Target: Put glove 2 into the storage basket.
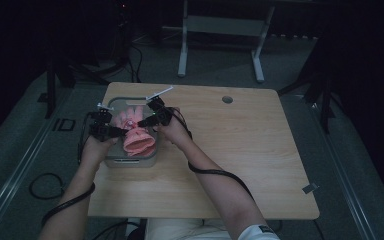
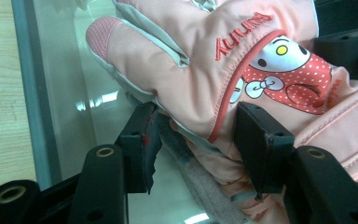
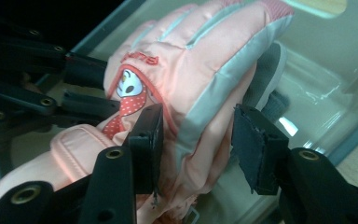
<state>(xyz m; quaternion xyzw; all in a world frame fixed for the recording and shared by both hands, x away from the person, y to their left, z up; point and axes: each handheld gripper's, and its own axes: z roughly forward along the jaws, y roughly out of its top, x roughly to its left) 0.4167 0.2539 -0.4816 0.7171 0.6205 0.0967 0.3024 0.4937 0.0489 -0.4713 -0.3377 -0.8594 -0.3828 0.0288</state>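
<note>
The pink ski glove [image 1: 136, 134] (cartoon patch on its back) lies in the clear plastic bin [image 1: 111, 161] near the desk's [image 1: 240, 150] left edge, cuff toward the person; placing looks done, letting go under way. The left gripper [image 2: 196, 135] straddles the glove's edge, jaws half apart, pads seemingly off the fabric; the right gripper [image 3: 196, 140] likewise; withdrawing both remains.

Count on the table [image 1: 240, 150]: one clear plastic bin [image 1: 111, 161]; one pink glove [image 1: 139, 141] lying in it, possibly a second beneath, the dim high view leaving that unsettled. Two handheld grippers: left gripper [image 1: 124, 131], right gripper [image 1: 141, 123]. One table hole [image 1: 227, 99].
</note>
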